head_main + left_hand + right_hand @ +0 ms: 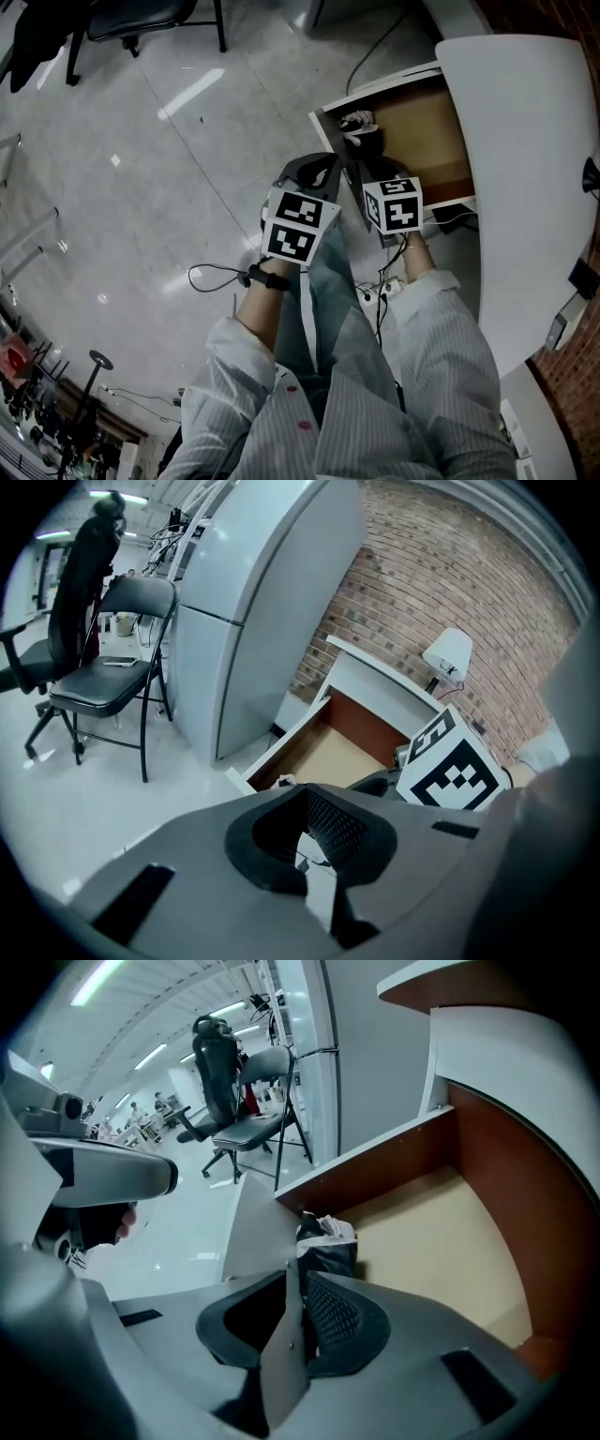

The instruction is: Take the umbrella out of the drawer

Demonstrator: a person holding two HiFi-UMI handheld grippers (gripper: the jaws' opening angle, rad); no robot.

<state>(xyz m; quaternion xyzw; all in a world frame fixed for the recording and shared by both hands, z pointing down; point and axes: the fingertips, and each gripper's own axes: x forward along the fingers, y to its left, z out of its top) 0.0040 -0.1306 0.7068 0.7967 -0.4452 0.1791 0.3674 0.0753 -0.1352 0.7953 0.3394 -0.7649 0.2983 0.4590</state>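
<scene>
Two striped sleeves are reaching forward at the bottom of the head view. Each hand is carrying one gripper, and each gripper is bearing one marker cube. The left gripper is hanging over the floor just beside the drawer front. In the left gripper view its jaws are meeting at the tips with nothing between them. The right gripper is pointing steeply down at the drawer's front edge, its jaws standing a narrow slit apart and gripping nothing.

One drawer is standing pulled out from under a white desk top, showing a tan bottom and reddish-brown inner walls. One umbrella, black and folded, is lying inside the drawer in a front corner, against the drawer front. It is lying just past the right gripper's tips.

The floor is pale and glossy and is reflecting the ceiling lights. Thin black cables are looping across it near the person's legs. Farther off, one tall grey cabinet is standing beside the drawer, and a brick wall is rising behind the desk. Two chairs are standing on the open floor: a black folding chair and an office chair with dark cloth draped over its back. Light strips are running along the ceiling.
</scene>
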